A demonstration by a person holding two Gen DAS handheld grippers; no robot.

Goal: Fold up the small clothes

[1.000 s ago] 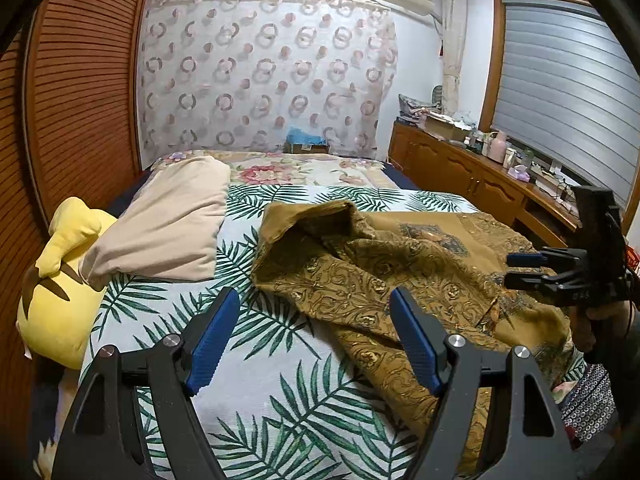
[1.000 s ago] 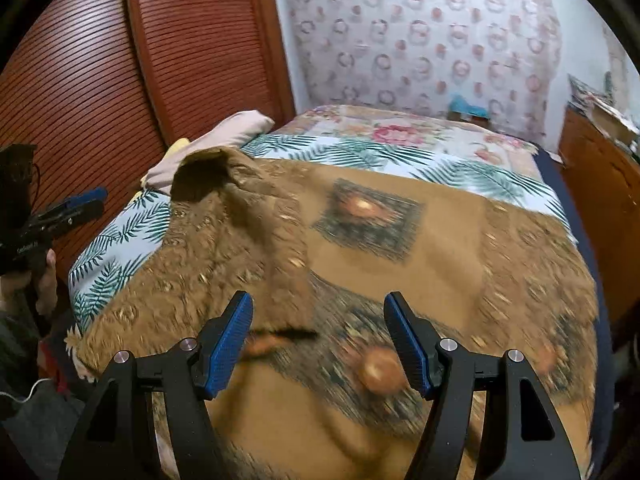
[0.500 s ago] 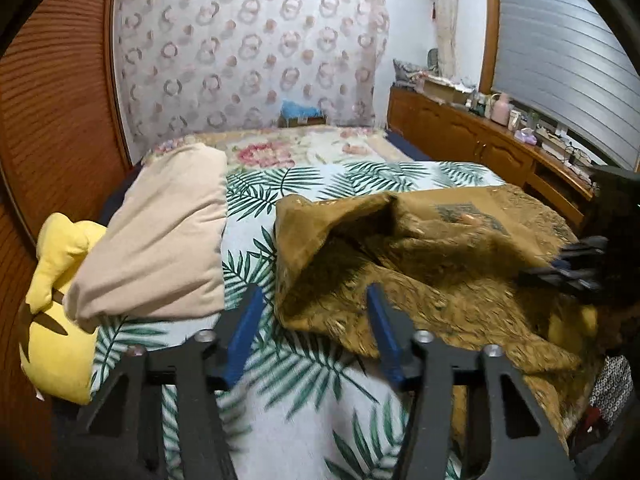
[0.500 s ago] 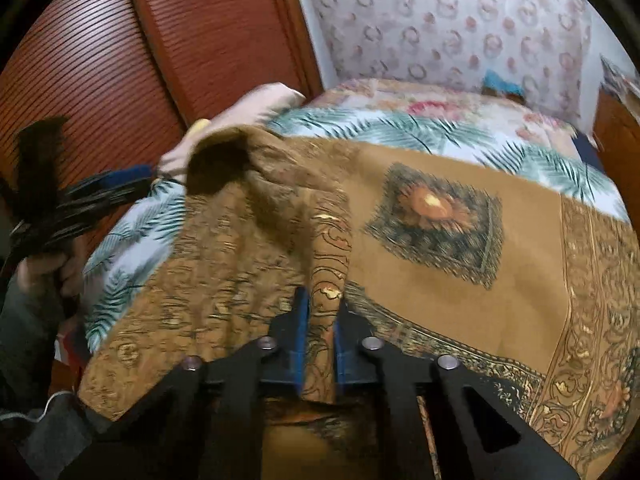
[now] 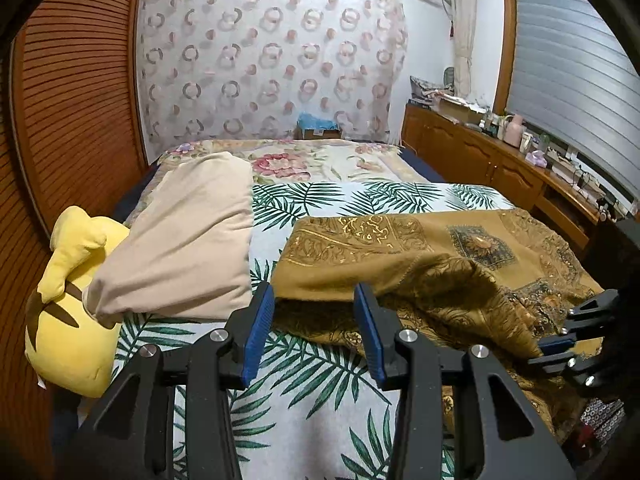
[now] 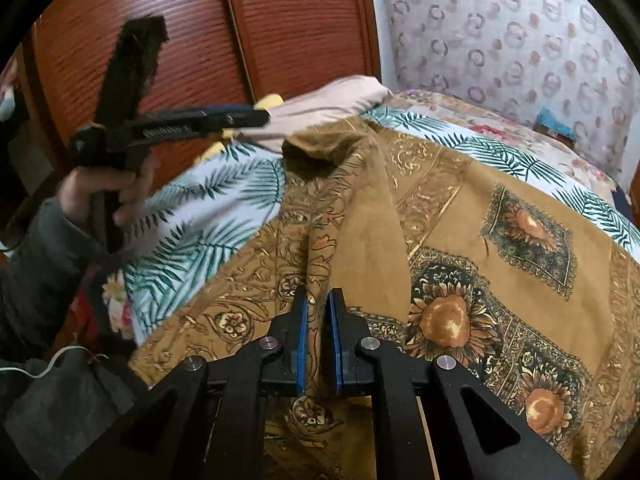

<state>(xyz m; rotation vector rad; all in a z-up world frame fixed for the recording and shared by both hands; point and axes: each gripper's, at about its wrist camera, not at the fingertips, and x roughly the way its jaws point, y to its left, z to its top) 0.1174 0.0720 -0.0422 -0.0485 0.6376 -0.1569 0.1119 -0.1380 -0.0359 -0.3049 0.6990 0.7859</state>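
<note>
Mustard-gold patterned cloth (image 6: 460,208) is lying rumpled on the palm-print bedspread (image 5: 320,392) | right gripper (image 6: 318,336) is loosening around a pinched ridge; left gripper (image 5: 314,328) is closing, unclamped, at the corner | both edges are best clamped, then lifted evenly.

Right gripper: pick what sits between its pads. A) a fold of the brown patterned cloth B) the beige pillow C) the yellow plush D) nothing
A: in the right wrist view a ridge of the brown cloth runs down between the blue pads of the right gripper.
</note>
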